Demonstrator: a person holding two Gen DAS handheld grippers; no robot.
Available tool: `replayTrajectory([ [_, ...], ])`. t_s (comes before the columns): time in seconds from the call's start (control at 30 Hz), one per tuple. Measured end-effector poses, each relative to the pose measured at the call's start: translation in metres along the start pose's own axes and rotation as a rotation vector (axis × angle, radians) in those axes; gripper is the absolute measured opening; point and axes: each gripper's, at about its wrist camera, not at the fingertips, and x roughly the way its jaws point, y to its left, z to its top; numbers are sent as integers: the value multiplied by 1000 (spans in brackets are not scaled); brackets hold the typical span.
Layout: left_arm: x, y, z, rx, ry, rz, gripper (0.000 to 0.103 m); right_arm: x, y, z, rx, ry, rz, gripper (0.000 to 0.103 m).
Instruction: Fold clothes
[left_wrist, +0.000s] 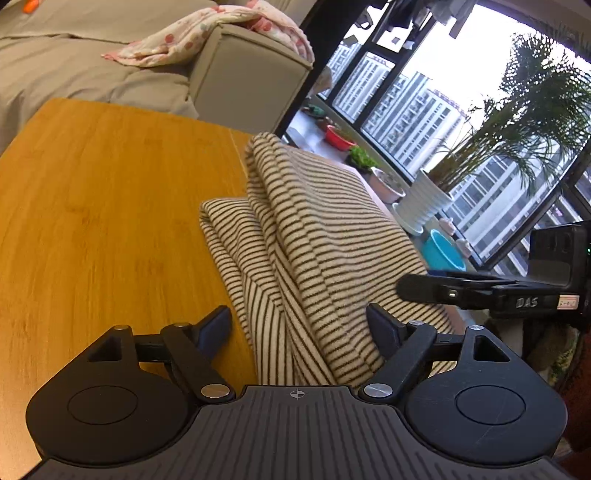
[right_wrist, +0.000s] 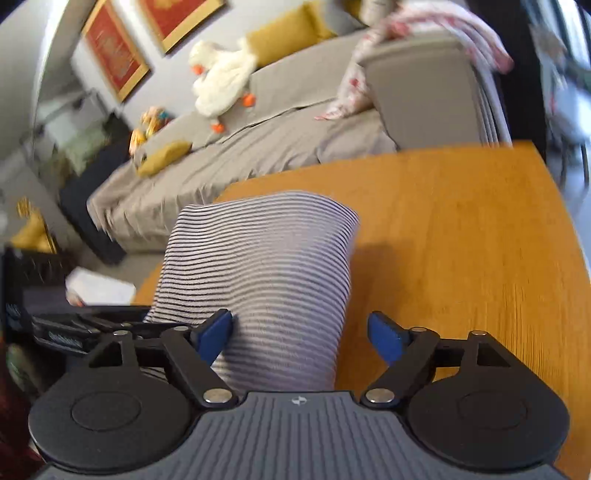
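**Striped garment, part-folded, both claws spread over it**

Item 1. Left gripper (left_wrist: 299, 328): nearest the left wrist lens. Fingers wide apart, nothing clamped. The striped cloth runs up between them; the right-hand finger (left_wrist: 384, 332) appears to touch the fabric, the other stands over bare wood.

Item 2. Right gripper (right_wrist: 300, 334): nearest the right wrist lens. Fingers likewise spread and holding nothing. The blue pad (right_wrist: 216, 334) on the left side lies against the cloth; the other is over the table. In the left wrist view its fingers reach in from the right edge, just above the garment.

Item 3. Striped garment (left_wrist: 314, 229): cream with dark stripes, lying on the wooden table (left_wrist: 92, 206) near the edge. Folded in loose layers, with a raised ridge along one side and a lower flap beside it. The right wrist view is blurred; there the far end (right_wrist: 266, 236) looks humped, not flat.

Item 4. Surroundings: grey sofa (left_wrist: 110, 74) with a spotted blanket (left_wrist: 207, 33) behind the table; potted palm (left_wrist: 428, 199) by the window.

Hazards, as judged:
- With neither claw gripping, the raised ridge may slump or spring open, since nothing pins it.
- A finger closing on the top layer only would drag that layer and skew the fold.
- The garment lies close to the table edge; a sideways pull could slide it off.
- The two grippers are near each other over the cloth and could collide.
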Motion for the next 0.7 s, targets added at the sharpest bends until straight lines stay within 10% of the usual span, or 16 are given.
replayTrajectory([
  [0.2,0,3,1,-4,4,-12,85,3,-12,-10,73,-2,31,76],
  [0.7,-15,99,56,-69,-123,101,81,148,54,75,-224,-22,73,70],
])
